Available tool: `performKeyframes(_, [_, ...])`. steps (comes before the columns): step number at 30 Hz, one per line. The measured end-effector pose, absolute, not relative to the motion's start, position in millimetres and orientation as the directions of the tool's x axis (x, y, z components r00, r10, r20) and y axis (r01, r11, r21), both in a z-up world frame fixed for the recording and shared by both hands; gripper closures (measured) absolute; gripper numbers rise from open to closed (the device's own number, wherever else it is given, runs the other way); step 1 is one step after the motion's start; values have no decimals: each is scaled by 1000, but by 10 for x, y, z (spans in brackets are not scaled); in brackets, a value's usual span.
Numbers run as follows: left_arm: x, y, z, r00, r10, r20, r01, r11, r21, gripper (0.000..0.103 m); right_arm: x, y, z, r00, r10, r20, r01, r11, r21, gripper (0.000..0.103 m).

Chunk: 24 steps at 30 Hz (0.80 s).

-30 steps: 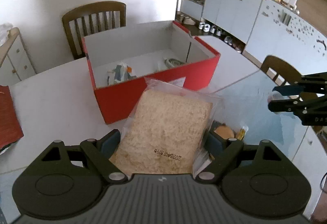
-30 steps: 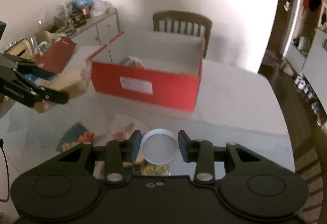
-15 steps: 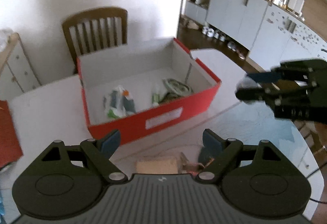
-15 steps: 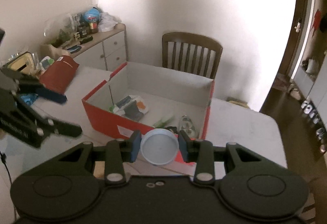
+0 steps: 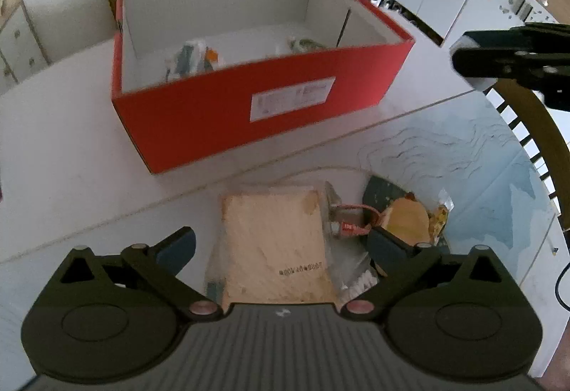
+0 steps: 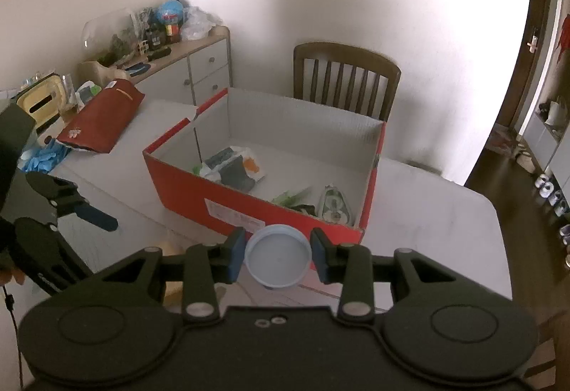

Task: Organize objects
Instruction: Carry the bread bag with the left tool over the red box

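A clear bag of sliced bread lies flat on the white table in front of the red cardboard box. My left gripper hangs over the bag with its jaws opening wide, one finger either side, and the pads are off the bag. In the right wrist view my right gripper is shut on a round pale blue lid, held up just before the near wall of the red box. Several packets lie inside the box. My left gripper shows at the left.
Beside the bread lie a brown round item and small packets on a blue patterned mat. A wooden chair stands behind the box. A red bag and blue gloves lie at the far left by a sideboard.
The left gripper let the bread bag go, and it now lies on the table with the wider gripper lowered over it. The right gripper carried the lid from over the table clutter to the box.
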<state>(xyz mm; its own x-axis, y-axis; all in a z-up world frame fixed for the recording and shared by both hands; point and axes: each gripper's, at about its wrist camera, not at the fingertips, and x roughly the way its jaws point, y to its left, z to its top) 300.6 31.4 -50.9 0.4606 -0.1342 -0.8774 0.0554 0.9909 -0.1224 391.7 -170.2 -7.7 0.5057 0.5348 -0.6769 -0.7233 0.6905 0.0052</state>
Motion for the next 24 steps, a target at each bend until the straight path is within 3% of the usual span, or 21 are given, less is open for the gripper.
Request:
performKeyframes(4, [3074, 293, -653, 419, -151, -895, 43, 988, -147, 0, 3934, -1729, -100, 503, 535, -679, -727, 686, 2, 65])
performKeyframes(11, [3155, 185, -930, 369, -68, -927, 41, 998, -57, 0, 3979, -1773, -136, 496, 532, -686, -732, 681, -1, 65])
performKeyframes(18, [3199, 236, -988, 377, -45, -925, -9, 999, -52, 2, 4056, -1794, -160, 487, 534, -692, -741, 672, -3, 65])
performKeyframes(22, [3204, 218, -996, 374, -68, -925, -10, 997, -77, 28, 4098, -1779, -173, 481, 538, -692, -744, 668, 1, 65])
performKeyframes(24, [3193, 193, -987, 380, -55, -923, -5, 998, -62, 30, 4130, -1767, -182, 476, 541, -693, -748, 664, 4, 65])
